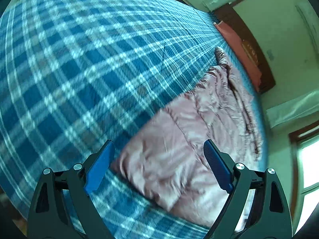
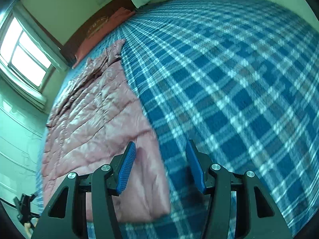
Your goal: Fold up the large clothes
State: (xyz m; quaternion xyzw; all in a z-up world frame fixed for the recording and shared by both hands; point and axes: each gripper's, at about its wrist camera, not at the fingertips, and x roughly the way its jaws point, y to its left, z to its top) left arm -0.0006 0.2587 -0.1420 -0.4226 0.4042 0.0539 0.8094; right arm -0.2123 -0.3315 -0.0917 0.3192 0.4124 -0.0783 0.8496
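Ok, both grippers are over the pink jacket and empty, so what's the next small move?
Probably lower the right gripper onto the pink jacket's near edge and pinch it: its open jaws straddle that edge above the plaid bedspread, holding nothing.

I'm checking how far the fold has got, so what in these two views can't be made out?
- Pink quilted garment: left wrist view, near edge hidden behind the left gripper; blur smears its seams.
- Same garment, right wrist view: bottom corner hidden behind the right gripper.
- Dark object on the floor: right wrist view, too small, cut by the rim.
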